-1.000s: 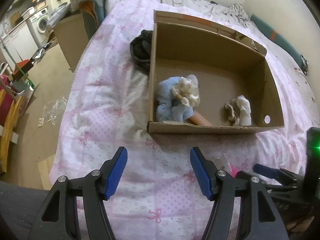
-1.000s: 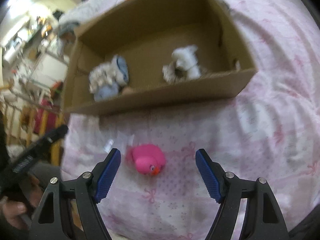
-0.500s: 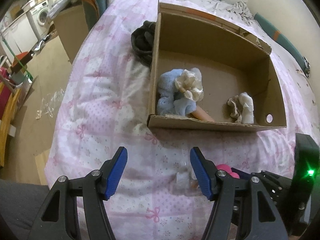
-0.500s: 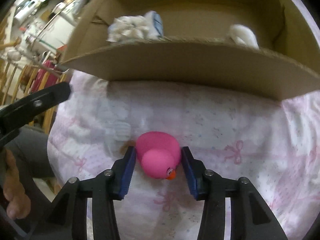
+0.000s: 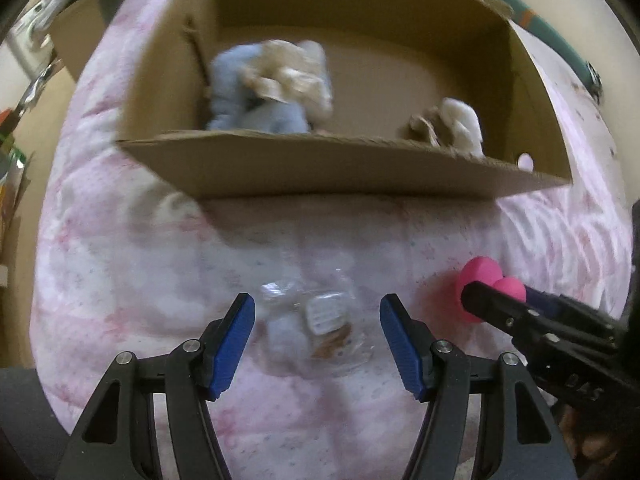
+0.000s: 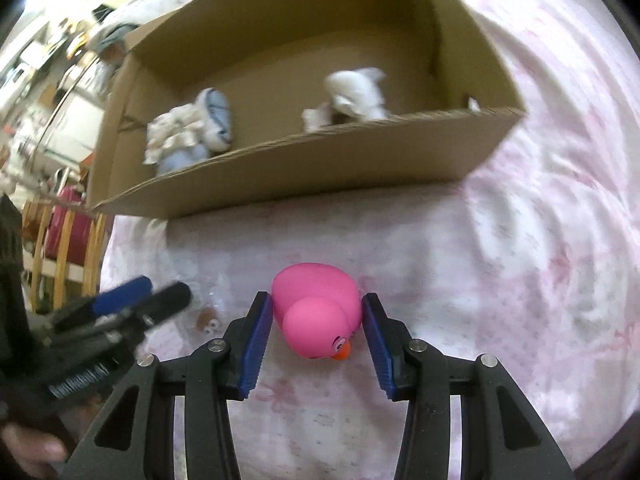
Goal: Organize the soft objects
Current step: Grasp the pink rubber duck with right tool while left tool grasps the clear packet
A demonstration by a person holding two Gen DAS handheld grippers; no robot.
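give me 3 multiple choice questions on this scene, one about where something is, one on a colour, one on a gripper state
1. Where do the blue and cream plush toy and the white plush toy lie?
A. inside the cardboard box
B. on the floor
C. between the left gripper's fingers

2. What colour is the rubber duck?
A. yellow
B. pink
C. green

3. How does the right gripper stand?
A. wide open over the box
B. shut on nothing
C. shut on the rubber duck

Answers:
1 A: both toys sit behind the box's front wall.
2 B: its body is pink with an orange beak.
3 C: both blue pads press the duck's sides, while the left gripper hangs open over a clear plastic packet.
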